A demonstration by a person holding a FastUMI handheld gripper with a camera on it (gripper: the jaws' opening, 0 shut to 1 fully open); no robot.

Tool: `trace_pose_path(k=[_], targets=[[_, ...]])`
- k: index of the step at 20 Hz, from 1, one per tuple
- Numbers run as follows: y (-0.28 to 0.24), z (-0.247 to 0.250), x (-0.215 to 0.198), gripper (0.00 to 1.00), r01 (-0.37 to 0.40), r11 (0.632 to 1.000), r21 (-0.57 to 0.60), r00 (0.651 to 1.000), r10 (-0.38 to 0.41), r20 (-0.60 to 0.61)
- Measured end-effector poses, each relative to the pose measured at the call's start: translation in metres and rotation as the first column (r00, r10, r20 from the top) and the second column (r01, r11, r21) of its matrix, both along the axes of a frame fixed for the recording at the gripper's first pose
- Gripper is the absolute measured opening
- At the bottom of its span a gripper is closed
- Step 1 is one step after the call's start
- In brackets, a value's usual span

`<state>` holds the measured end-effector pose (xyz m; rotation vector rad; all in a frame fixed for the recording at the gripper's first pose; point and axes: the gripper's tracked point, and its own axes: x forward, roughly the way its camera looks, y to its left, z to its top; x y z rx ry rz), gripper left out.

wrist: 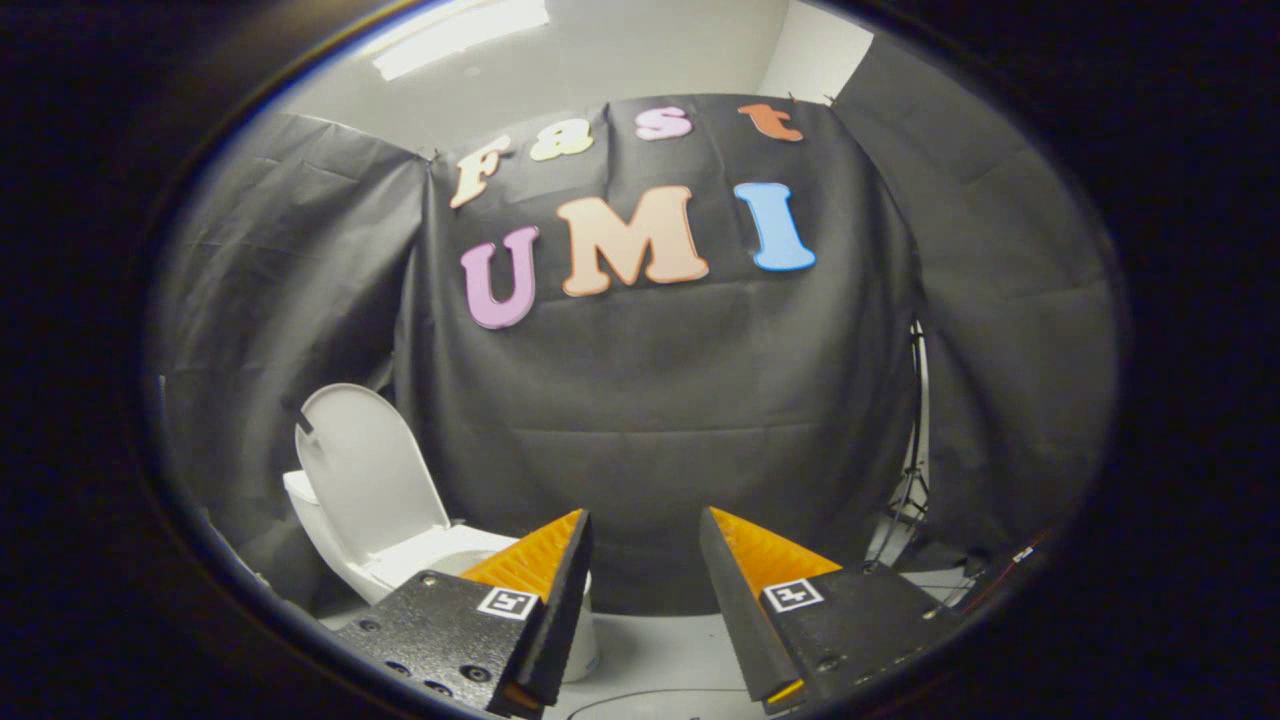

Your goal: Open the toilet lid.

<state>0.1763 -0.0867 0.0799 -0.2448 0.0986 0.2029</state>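
**Toilet lid stands raised, hand-held gripper apart from it**

The toilet lid (368, 468) is white and stands upright, tilted slightly back against the black cloth wall (660, 400) behind it. A small dark tab sits at its upper edge on the side facing the left cloth panel. Below the lid, the white toilet bowl (430, 560) rests on the pale floor (650, 650), its front partly hidden behind one finger.

The hand-held gripper (645, 560) has its fingers spread with a clear gap between them, and nothing sits in that gap. The toilet lies beyond and off to the side of the fingers, not touching them. Each finger carries a small square marker on its top.

A thin cable (640, 697) curves across the floor just ahead of the fingers. A metal stand (915, 450) rises at the edge of the cloth wall on the far side from the toilet.
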Motion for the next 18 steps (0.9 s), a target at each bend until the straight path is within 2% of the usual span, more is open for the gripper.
trace_pose_path(k=[6, 8, 18], targets=[[-0.01, -0.011, 0.004, 0.67, 0.062, 0.997, -0.048, 0.991, -0.067, -0.117], [-0.011, -0.012, 0.005, 0.68, 0.071, 0.997, -0.043, 0.99, -0.076, -0.122], [-0.016, -0.016, -0.007, 0.68, 0.02, 0.999, -0.047, 0.99, -0.026, -0.137]])
